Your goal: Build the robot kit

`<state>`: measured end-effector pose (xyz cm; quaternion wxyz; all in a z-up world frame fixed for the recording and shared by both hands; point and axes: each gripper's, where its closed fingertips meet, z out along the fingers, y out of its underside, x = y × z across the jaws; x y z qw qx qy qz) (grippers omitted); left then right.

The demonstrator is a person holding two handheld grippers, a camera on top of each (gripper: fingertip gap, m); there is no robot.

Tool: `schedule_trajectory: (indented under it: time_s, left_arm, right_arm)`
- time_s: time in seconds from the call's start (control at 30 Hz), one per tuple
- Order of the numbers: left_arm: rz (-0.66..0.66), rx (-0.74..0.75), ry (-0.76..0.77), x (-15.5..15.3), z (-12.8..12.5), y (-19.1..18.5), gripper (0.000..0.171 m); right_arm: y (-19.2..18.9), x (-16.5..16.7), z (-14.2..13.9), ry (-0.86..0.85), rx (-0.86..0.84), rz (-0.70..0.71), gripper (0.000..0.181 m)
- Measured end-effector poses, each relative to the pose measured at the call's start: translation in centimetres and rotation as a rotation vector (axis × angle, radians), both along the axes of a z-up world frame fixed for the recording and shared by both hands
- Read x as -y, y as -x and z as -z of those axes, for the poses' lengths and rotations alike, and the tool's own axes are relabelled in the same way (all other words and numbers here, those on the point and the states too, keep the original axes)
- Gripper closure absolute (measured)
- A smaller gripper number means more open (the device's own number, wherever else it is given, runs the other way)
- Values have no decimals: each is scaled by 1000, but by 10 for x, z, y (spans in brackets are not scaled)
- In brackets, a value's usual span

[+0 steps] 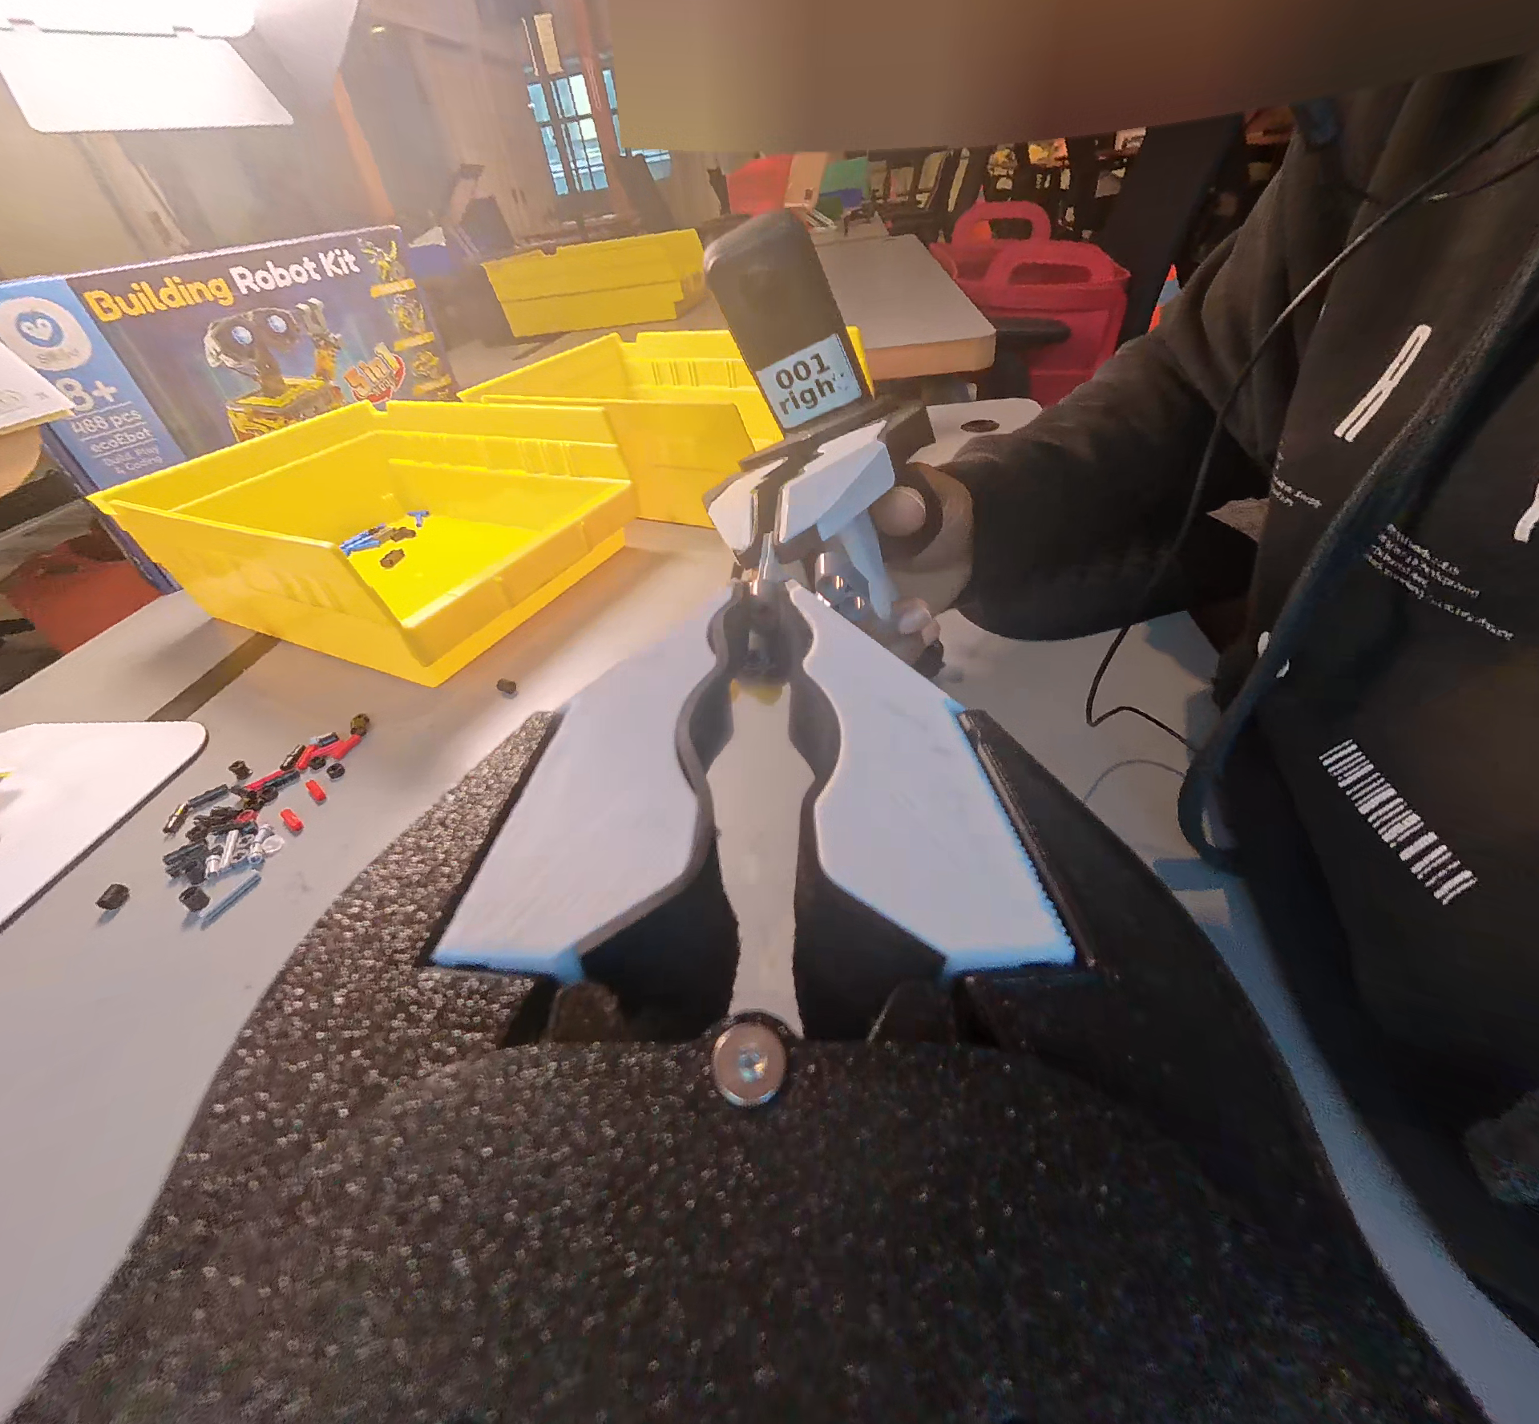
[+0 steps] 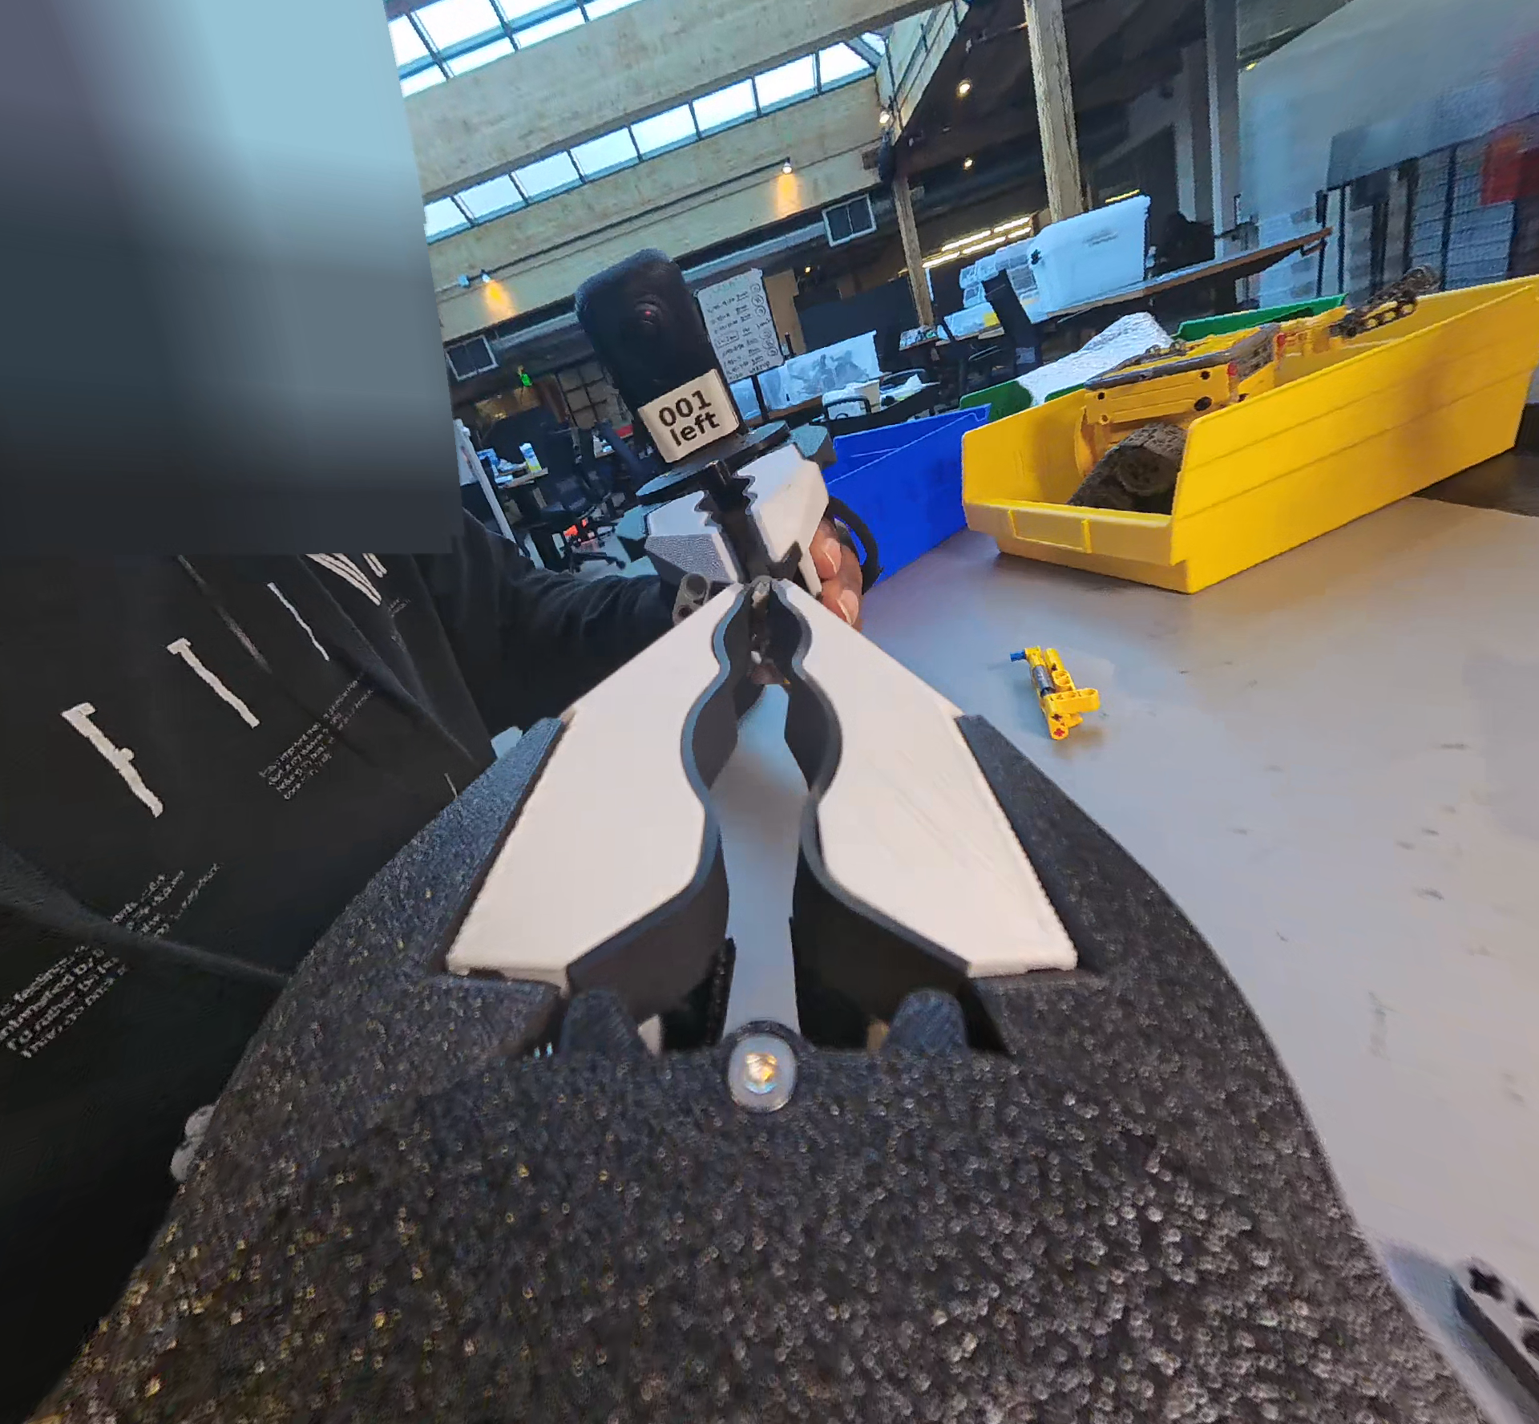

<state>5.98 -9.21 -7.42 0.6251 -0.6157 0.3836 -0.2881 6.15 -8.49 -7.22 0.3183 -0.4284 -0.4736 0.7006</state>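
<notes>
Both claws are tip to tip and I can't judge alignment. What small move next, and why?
Probably nudge the right claw a touch forward: its grey pin meets the black part pinched in the left claw, tip to tip; seating is too small to confirm.

I hold my left gripper (image 1: 759, 618) and my right gripper (image 2: 762, 618) up, tip to tip, facing each other. Both have their fingers squeezed close together, pinching something small. My right hand (image 1: 920, 543) and my left hand (image 2: 837, 568) wrap the handles.
</notes>
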Motion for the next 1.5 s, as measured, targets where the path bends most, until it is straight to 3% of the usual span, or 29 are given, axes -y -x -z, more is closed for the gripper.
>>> schedule_trajectory:
  time_s: [0.2,1.27,1.37,1.43,1.5]
  left_arm:
    - [-9,21,-29,0,-8,1,168]
    - [-7,-44,-58,3,-6,-3,169]
    - [-10,-38,-45,2,-7,-2,166]
    - [-24,-40,-53,1,-9,0,156]
    - [-21,-59,-54,2,-9,0,160]
  right_arm:
    - [4,0,-9,134,-54,30,178]
    - [5,6,-6,120,-62,12,179]
    - [6,4,-6,95,-58,21,179]
    - [6,3,-11,95,-76,8,179]
    - [5,5,-13,65,-91,6,179]
